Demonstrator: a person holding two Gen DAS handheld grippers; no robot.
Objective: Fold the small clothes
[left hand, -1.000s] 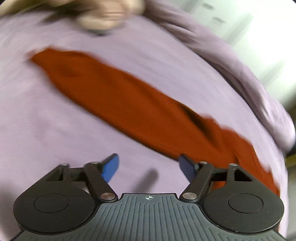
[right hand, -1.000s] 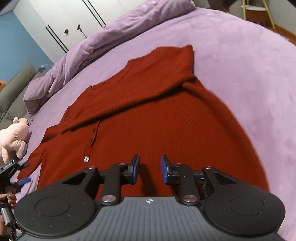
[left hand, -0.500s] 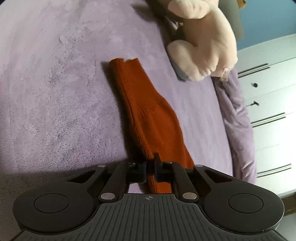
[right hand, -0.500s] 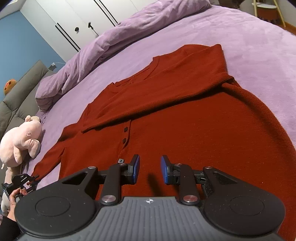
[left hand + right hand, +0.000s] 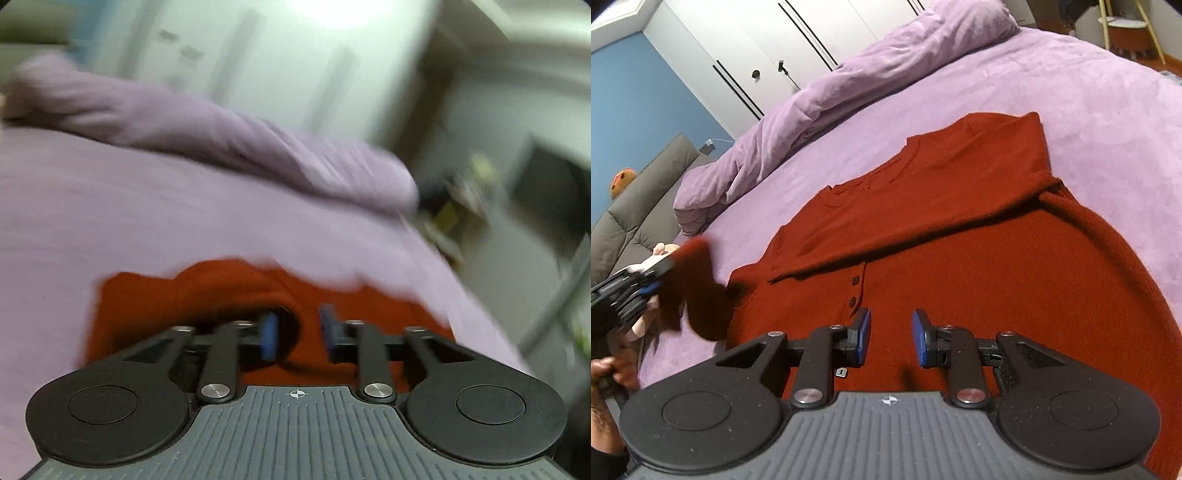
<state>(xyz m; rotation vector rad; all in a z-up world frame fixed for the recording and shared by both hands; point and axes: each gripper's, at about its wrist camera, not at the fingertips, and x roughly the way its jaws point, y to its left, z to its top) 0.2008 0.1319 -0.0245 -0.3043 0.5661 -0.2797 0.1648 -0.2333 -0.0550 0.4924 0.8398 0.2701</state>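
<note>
Sweater (image 5: 979,266): red, flat on purple bed (image 5: 1108,81).
Right gripper (image 5: 890,341): jaws apart, above the sweater.
Left gripper (image 5: 646,284): lifts one sleeve (image 5: 698,288).

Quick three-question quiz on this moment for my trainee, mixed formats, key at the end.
1. True or false: one sleeve already lies folded across the chest of the red sweater.
2. The right tongs are: A) open over the sweater's body; B) shut on a sleeve; C) shut on the hem.
3. Fill in: the sweater lies on a ___ bedspread.

Key: 1 true; 2 A; 3 purple.
</note>
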